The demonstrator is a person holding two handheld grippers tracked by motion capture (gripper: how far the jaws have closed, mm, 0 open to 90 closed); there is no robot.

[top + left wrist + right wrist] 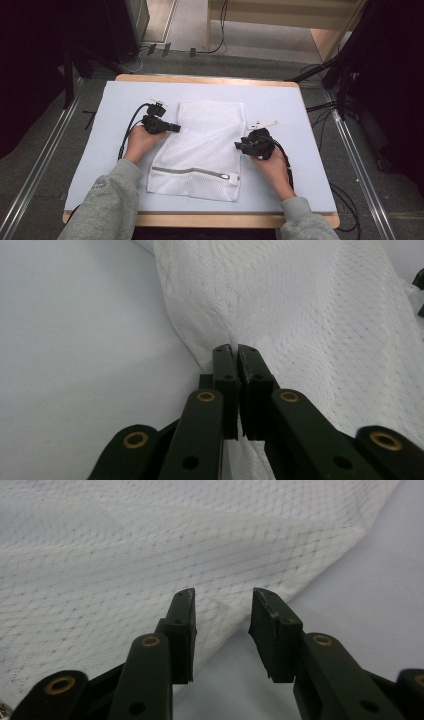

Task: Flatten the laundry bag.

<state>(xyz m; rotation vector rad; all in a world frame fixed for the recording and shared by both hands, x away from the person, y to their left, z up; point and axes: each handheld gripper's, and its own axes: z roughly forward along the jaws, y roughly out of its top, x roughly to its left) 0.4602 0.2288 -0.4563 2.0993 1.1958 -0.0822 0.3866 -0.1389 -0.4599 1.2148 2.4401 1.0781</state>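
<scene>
The left tongs [237,351] are pinched tight on the edge of the white mesh bag [200,150], gripping a fold of its netting at the bag's 9 o'clock side. The right tongs [222,605] stand partly open at the bag's 3 o'clock edge, the netting lying between the 2 jaws with no pad pressing on it. The bag lies flat in the middle of the desk [280,100], its zipper [192,172] along the 6 o'clock end.
</scene>
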